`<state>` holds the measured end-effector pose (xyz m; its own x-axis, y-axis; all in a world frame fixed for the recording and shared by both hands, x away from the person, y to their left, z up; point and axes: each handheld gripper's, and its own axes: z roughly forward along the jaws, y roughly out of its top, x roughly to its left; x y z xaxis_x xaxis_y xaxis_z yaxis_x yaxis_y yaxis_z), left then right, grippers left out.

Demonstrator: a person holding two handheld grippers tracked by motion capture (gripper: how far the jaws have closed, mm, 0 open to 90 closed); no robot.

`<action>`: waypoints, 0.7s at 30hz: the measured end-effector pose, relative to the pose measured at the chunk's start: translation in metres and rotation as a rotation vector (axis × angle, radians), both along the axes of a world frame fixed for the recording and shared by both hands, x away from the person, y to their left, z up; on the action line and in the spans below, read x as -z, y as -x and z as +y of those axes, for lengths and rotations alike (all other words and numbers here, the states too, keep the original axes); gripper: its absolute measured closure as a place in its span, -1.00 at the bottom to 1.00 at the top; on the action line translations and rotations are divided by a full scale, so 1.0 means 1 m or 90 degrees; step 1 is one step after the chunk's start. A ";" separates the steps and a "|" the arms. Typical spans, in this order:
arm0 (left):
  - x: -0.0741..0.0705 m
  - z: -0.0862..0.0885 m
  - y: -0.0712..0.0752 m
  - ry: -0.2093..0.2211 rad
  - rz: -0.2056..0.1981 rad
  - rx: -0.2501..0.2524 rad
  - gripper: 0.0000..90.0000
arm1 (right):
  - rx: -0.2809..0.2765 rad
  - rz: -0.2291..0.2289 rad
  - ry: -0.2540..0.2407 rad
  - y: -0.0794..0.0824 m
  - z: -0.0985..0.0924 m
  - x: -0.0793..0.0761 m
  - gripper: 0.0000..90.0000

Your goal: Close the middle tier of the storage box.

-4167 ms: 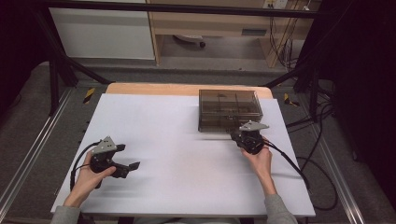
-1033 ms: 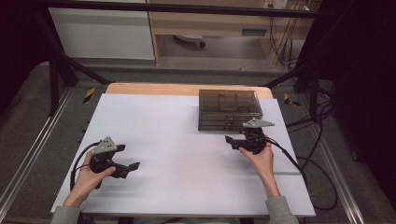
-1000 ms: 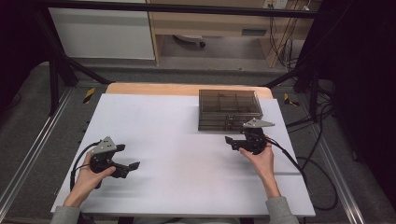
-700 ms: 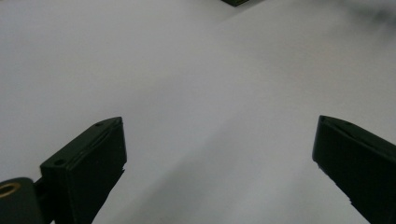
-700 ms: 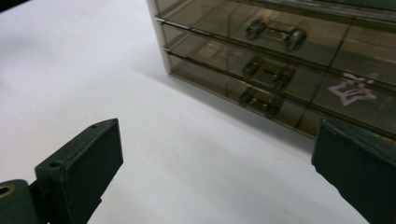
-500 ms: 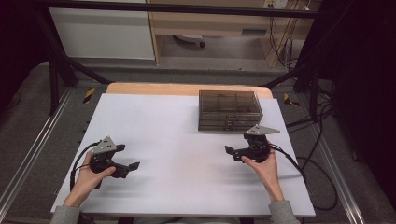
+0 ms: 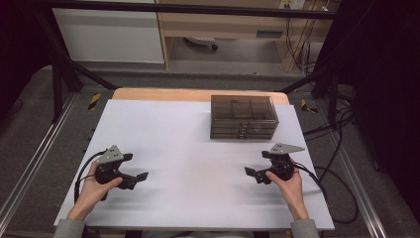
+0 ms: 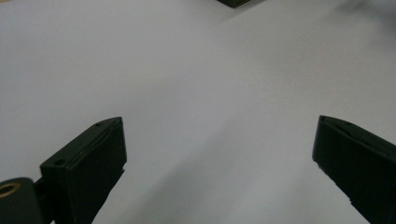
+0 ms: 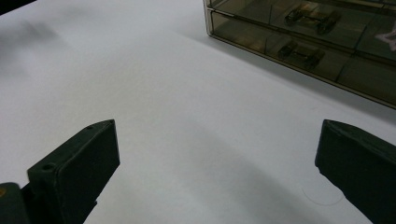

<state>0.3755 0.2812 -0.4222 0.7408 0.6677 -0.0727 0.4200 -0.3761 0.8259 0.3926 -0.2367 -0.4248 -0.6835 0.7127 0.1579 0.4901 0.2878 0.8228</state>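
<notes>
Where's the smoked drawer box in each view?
High view: drawer box at the table's far right, beyond the right claw.
Left gripper view: a dark corner at the top edge.
Right gripper view: upper right, drawers facing the camera.
Shared landmark: the white table top.

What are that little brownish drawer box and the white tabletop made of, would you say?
The drawer box looks like smoke-tinted clear plastic: you can see through its walls to dividers and small parts inside, and its edges catch glossy highlights in the right gripper view. The tabletop seems a matte white sheet or laminate, with soft shadows and no sharp reflections; a bare wood-coloured strip shows at its far edge.
</notes>
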 end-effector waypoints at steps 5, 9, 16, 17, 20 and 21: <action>0.000 0.000 0.000 -0.001 -0.001 0.001 -0.94 | -0.004 0.008 -0.007 0.003 -0.008 0.005 -0.99; 0.000 -0.001 0.000 -0.001 0.000 0.001 -0.94 | -0.006 0.011 0.004 0.005 -0.011 0.007 -0.99; 0.001 -0.001 0.000 -0.002 0.000 0.001 -0.94 | 0.003 0.016 0.002 0.008 -0.019 0.010 -0.99; 0.001 -0.001 0.000 -0.003 0.000 0.001 -0.94 | 0.003 0.017 0.006 0.009 -0.019 0.010 -0.99; 0.000 -0.002 0.000 -0.003 0.000 0.001 -0.94 | -0.003 0.020 0.011 0.009 -0.018 0.011 -0.99; 0.000 -0.002 0.000 -0.003 0.000 0.001 -0.94 | -0.005 0.021 0.014 0.008 -0.018 0.011 -0.99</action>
